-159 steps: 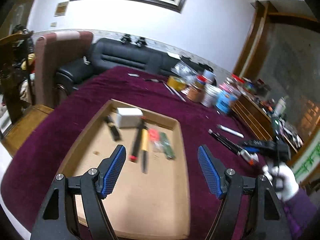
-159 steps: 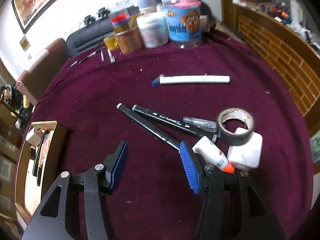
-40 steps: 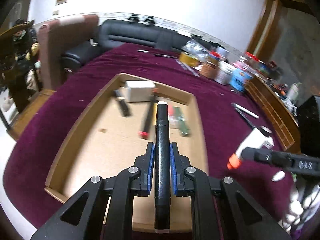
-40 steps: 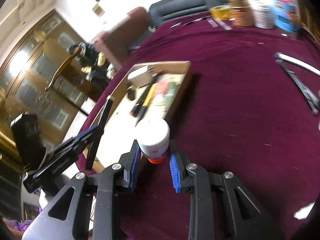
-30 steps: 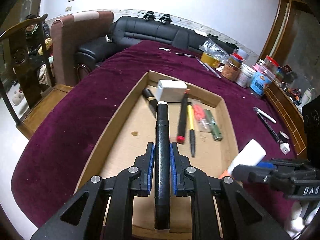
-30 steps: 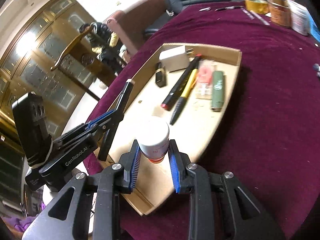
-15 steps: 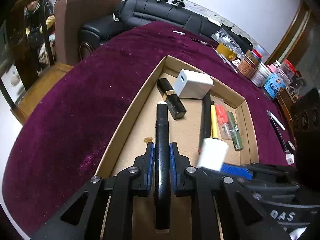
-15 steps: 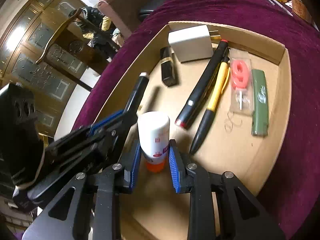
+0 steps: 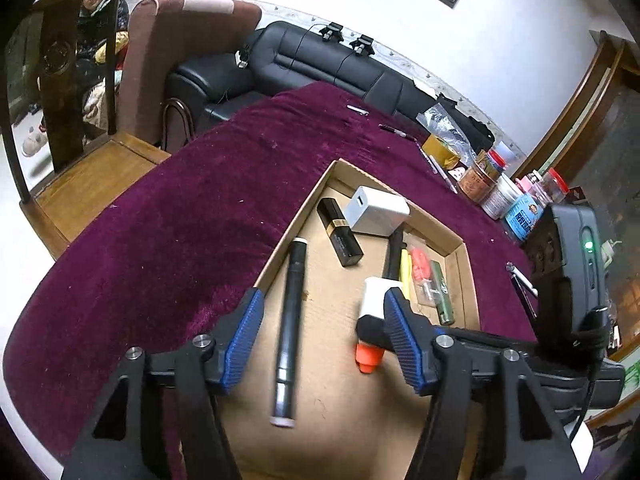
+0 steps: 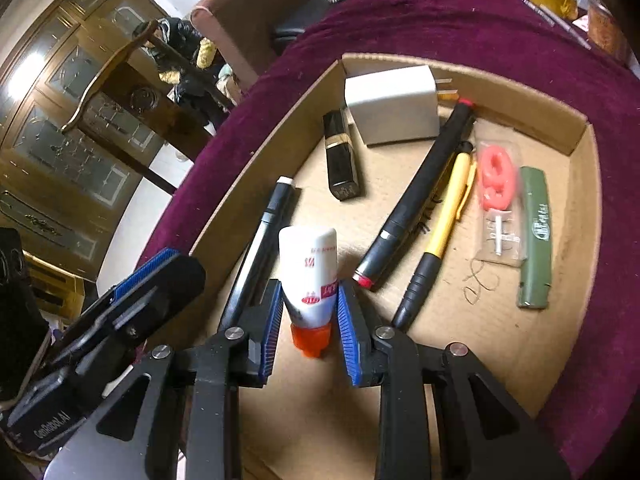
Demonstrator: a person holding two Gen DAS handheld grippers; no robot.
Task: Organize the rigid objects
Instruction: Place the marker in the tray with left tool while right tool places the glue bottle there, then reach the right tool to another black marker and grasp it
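Left wrist view
Left gripper (image 9: 320, 336): jaws opening, pads clear of the long black marker pen (image 9: 290, 320).
Marker: lies in the shallow brown cardboard tray (image 9: 460, 240), long axis near to far, white-tipped end far.

Right wrist view
Right gripper (image 10: 306, 322): pinching the white glue bottle with orange cap (image 10: 308, 276) over the tray.
Bottle: cap points near, base far.
Writing: red print, unreadable; "GenRobot.AI" on the left gripper's body.

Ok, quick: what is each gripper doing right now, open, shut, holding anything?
Left gripper: jaws opening, black marker lies free between them in the cardboard tray.
Right gripper: shut on the glue bottle.
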